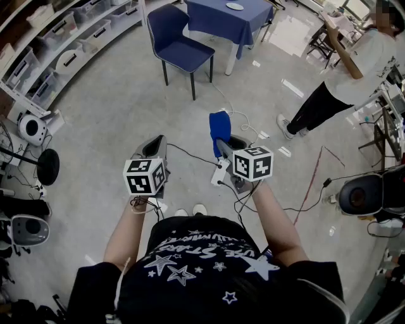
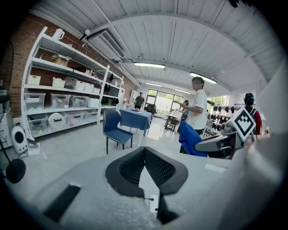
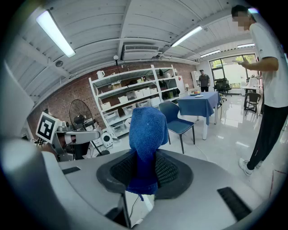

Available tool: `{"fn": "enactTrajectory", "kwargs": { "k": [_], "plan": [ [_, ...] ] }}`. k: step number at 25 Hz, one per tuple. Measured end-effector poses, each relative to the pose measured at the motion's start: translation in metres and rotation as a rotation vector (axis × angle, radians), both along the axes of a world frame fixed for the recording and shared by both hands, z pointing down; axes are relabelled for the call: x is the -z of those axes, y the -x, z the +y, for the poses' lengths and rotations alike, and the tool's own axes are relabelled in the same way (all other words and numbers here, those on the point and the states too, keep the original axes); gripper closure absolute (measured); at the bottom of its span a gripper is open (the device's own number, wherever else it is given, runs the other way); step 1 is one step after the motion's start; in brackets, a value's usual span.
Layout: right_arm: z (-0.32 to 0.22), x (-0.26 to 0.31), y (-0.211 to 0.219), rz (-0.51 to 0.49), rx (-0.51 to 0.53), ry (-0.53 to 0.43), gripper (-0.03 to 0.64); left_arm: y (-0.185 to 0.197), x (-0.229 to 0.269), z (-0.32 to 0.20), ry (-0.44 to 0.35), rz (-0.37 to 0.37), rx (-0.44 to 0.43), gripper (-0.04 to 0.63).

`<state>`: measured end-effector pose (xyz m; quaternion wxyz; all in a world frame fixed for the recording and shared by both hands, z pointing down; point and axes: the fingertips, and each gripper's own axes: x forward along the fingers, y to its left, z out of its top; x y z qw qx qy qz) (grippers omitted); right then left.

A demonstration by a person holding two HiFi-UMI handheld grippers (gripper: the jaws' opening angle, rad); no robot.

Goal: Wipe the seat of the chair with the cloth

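My right hand-held gripper pinches the blue terry cloth, soft and floppy, by its bunched end; my left hand-held gripper is closed, empty.

The cloth is blue terry fabric, bunched into an upright roll. Its lower end is clamped between the jaws of the right gripper, and its upper end stands clear above them. The chair has a dark blue padded seat and back on black legs. It stands upright on the floor, just beside a blue-draped table, well apart from the cloth.
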<state>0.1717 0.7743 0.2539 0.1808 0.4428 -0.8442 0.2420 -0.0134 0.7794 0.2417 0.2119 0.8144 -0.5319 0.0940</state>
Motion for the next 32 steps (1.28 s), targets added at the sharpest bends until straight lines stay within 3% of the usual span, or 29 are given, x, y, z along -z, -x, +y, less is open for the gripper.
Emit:
{"fn": "enactTrajectory", "kwargs": {
  "k": [9,16,21,27,32],
  "plan": [
    [0.019,-0.007,0.026,0.007,0.024,0.005,0.509,0.009,-0.004,0.022,0.016,0.013,-0.017,0.575],
    [0.021,-0.016,0.041,0.004,0.008,0.028,0.508,0.037,-0.020,0.033,0.065,0.037,0.008,0.575],
    [0.018,-0.023,0.052,0.006,0.005,0.010,0.509,0.055,-0.030,0.030,0.054,0.034,0.010,0.575],
    [-0.008,-0.032,0.062,-0.029,-0.017,0.045,0.508,0.077,-0.032,0.006,0.053,0.033,0.025,0.575],
    [-0.062,-0.047,0.063,-0.030,0.000,0.053,0.508,0.082,-0.036,-0.037,0.055,0.028,0.043,0.575]
  ]
}}
